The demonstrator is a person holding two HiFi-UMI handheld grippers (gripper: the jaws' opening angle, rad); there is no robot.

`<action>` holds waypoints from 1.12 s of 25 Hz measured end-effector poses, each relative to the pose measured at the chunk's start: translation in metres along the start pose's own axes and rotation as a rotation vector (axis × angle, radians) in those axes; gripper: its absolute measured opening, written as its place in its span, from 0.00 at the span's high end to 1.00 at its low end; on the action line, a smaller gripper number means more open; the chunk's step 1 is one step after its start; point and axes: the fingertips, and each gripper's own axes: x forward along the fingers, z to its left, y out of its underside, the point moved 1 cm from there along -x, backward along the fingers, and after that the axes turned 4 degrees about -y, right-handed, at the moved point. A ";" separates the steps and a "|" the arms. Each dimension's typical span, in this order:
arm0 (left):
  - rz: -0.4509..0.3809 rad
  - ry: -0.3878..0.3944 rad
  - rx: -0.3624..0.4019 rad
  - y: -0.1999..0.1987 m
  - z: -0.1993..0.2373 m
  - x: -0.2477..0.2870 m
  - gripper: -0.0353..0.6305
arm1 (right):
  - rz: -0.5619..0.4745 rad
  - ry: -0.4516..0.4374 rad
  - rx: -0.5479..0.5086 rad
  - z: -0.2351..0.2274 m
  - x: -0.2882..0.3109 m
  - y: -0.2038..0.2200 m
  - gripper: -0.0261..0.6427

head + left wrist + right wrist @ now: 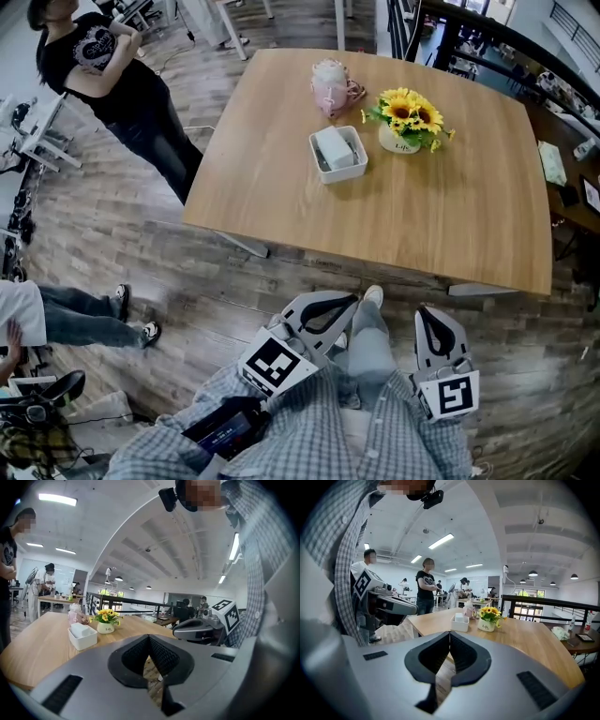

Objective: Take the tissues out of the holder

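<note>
A white tissue holder (327,173) stands on the wooden table (450,216), with a folded wad of tissues (335,147) lying in it. From the left gripper view, the holder (84,640) and tissues (80,630) are far off at the left. They also show in the right gripper view, the holder (459,626) straight ahead with the tissues (458,617) in it. Both grippers hang low by my body, well short of the table's near edge. My left gripper (352,300) is shut and holds nothing. My right gripper (426,310) is likewise shut and holds nothing.
A pot of sunflowers (405,117) and a pink jar-like object (330,87) stand just behind the holder. A person in black (103,66) stands at the table's left side. Another person's legs (84,319) are at my left. A dark railing (487,37) runs behind the table.
</note>
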 end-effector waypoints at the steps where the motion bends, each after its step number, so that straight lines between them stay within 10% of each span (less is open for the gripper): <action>1: 0.001 -0.007 0.001 -0.001 0.004 0.003 0.94 | -0.002 -0.010 -0.003 -0.003 0.006 -0.001 0.94; 28: 0.005 -0.197 0.011 -0.069 0.095 0.135 0.94 | -0.110 -0.183 -0.029 -0.154 0.119 -0.060 0.94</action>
